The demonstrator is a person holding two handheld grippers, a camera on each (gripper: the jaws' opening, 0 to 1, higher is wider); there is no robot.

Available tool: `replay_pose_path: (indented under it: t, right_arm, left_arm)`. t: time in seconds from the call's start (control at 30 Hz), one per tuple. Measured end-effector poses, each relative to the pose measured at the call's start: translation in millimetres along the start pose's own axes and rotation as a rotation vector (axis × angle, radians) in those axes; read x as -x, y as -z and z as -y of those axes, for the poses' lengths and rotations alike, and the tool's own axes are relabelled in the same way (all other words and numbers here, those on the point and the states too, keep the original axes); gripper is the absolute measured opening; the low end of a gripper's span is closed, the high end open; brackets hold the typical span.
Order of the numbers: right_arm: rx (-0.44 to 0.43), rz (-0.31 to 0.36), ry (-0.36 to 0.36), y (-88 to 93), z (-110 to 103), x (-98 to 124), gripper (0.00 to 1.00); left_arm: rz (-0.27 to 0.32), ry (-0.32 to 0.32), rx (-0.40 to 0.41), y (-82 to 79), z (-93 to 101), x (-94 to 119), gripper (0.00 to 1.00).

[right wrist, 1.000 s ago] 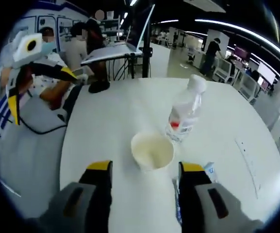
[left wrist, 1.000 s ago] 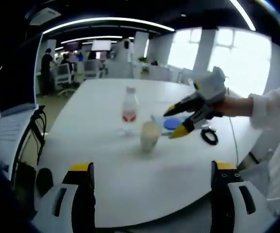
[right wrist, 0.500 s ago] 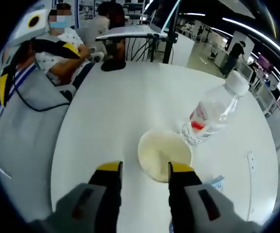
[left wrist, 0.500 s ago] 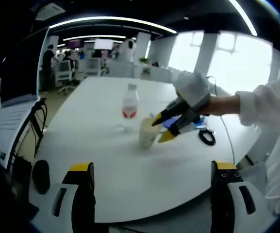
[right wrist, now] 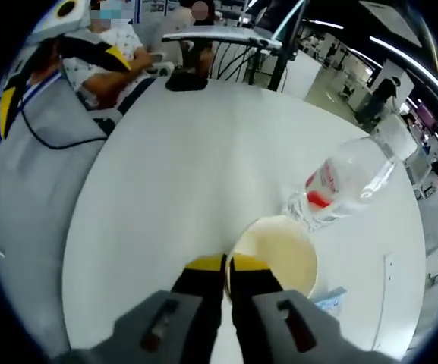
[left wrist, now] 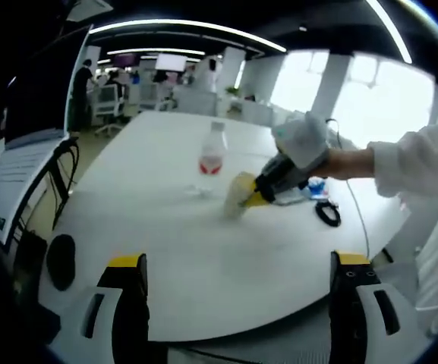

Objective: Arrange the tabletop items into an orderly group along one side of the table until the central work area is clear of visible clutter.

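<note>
Since the earlier frames the right hand-held gripper (right wrist: 227, 264) has advanced to the cup (right wrist: 279, 254) and its jaws have closed from well apart to nearly touching, clamping the near rim wall. In the left gripper view the cup (left wrist: 239, 195) is now tilted, held by the right hand-held gripper (left wrist: 258, 199), where before it stood upright on the worktop (left wrist: 203, 250).

The left hand-held gripper (left wrist: 237, 265) is released, jaws wide apart, hovering near the worktop edge with nothing between them.

Governing relation: the cup lies directly at the tips of the right hand-held gripper, mouth toward its camera. The water bottle (right wrist: 344, 184) stands just beyond and beside the cup, appearing to touch its far rim. The right hand-held gripper is much nearer to both items than the left one.

A blue item (left wrist: 315, 186) and a black cable coil (left wrist: 327, 213) lie behind the gloved hand (left wrist: 304, 140), toward the worktop's far side.

Limits of visibility: whether the cup base is clear of the worktop cannot be determined. The blue item is partly hidden by the hand and is cut off (right wrist: 328, 300) in the right gripper view.
</note>
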State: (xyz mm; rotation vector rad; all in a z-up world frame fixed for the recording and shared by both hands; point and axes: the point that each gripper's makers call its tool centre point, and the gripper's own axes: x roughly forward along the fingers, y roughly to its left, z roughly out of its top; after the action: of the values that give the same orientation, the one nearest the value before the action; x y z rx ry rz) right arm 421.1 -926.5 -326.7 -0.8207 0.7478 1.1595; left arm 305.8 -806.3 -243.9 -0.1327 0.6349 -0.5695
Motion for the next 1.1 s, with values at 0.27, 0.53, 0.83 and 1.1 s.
replay_pose_path:
  t: [0.27, 0.53, 0.83, 1.1]
  right_arm:
    - [0.008, 0.021, 0.027, 0.0, 14.6, 9.9, 0.0]
    - [-0.01, -0.001, 0.074, 16.5, 48.9, 17.6, 0.0]
    - [-0.025, -0.041, 0.113, 30.4, 91.7, 14.4, 0.0]
    - [0.0, -0.083, 0.078, 27.9, 89.9, 0.1, 0.0]
  left_arm:
    - [-0.012, 0.021, 0.004, 3.0, 4.3, -5.7, 0.96]
    - [-0.018, 0.031, 0.007, 6.1, 9.0, -7.6, 0.96]
    - [-0.023, 0.035, 0.028, 11.0, 9.9, -8.6, 0.95]
    - [-0.028, 0.023, 0.052, 17.9, 3.6, -9.9, 0.95]
